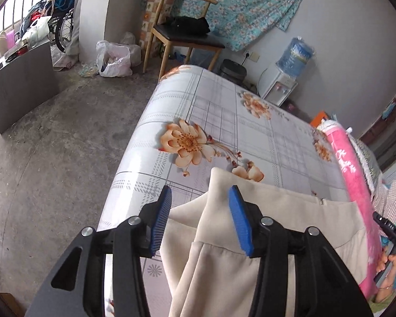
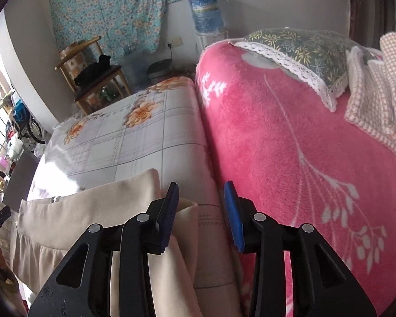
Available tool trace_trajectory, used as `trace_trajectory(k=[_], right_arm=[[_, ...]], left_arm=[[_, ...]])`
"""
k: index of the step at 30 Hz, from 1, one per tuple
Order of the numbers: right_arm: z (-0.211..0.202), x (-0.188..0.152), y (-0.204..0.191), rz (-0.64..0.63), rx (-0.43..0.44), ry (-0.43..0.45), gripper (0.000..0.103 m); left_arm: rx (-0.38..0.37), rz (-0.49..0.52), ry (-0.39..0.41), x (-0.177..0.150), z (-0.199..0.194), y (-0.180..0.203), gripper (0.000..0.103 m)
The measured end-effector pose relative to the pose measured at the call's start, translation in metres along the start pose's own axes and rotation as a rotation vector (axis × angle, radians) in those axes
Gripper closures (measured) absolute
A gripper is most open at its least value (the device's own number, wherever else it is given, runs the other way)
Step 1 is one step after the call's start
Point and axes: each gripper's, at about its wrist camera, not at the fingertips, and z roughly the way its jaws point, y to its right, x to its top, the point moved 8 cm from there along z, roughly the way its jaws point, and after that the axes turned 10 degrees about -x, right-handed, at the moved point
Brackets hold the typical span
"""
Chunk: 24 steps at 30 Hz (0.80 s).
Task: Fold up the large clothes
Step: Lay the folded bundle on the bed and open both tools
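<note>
Beige cloth, a large garment (image 1: pixel 250 237), lies at the near edge of a table (image 1: pixel 224 121) covered in a checked sheet printed with orange flowers; a waistband seam and a small metal zip end show on it. The left gripper (image 1: pixel 200 219) hangs over the garment's left corner with its blue pads (image 1: pixel 161 222) spread apart; a fold of the cloth rises between them, but neither pad presses on it, so it is released. The right gripper (image 2: pixel 202 216) is likewise parted over the garment's right corner (image 2: pixel 187 208), the left pad just beside the fold and the right pad clear of it, over the strip of table next to a pink blanket (image 2: pixel 290 145). A water bottle (image 2: pixel 206 13) on a dispenser carries a blue label, too blurred to read. No other writing can be read.
</note>
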Motion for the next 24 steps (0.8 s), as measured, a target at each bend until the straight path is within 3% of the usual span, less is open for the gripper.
trace_trajectory(k=[2, 8, 11, 13, 15, 17, 19, 24], right_arm=[[-0.020, -0.010, -0.005, -0.024, 0.049, 0.018, 0.060], [-0.074, -0.082, -0.036, -0.168, 0.182, 0.007, 0.058], [-0.078, -0.120, -0.041, -0.217, 0.212, -0.036, 0.058], [-0.063, -0.139, -0.030, -0.200, 0.179, -0.093, 0.062], [-0.049, -0.150, -0.013, -0.131, 0.174, -0.143, 0.072], [-0.050, -0.146, 0.003, -0.016, 0.224, -0.161, 0.079], [-0.061, -0.140, 0.011, 0.035, 0.218, -0.149, 0.077], [-0.085, -0.140, -0.002, -0.046, 0.187, -0.093, 0.073]], left_arm=[[-0.054, 0.014, 0.017, -0.008, -0.019, 0.010, 0.059], [-0.220, 0.106, -0.086, -0.083, -0.050, 0.050, 0.059], [-0.154, 0.112, -0.141, -0.122, -0.038, 0.041, 0.059], [-0.099, 0.080, -0.159, -0.140, -0.027, 0.021, 0.059], [-0.091, 0.077, -0.120, -0.143, -0.026, 0.008, 0.059], [-0.061, 0.095, -0.102, -0.142, -0.033, 0.009, 0.059], [-0.046, 0.118, -0.083, -0.141, -0.042, 0.012, 0.059], [-0.054, 0.077, -0.063, -0.145, -0.055, 0.002, 0.054]])
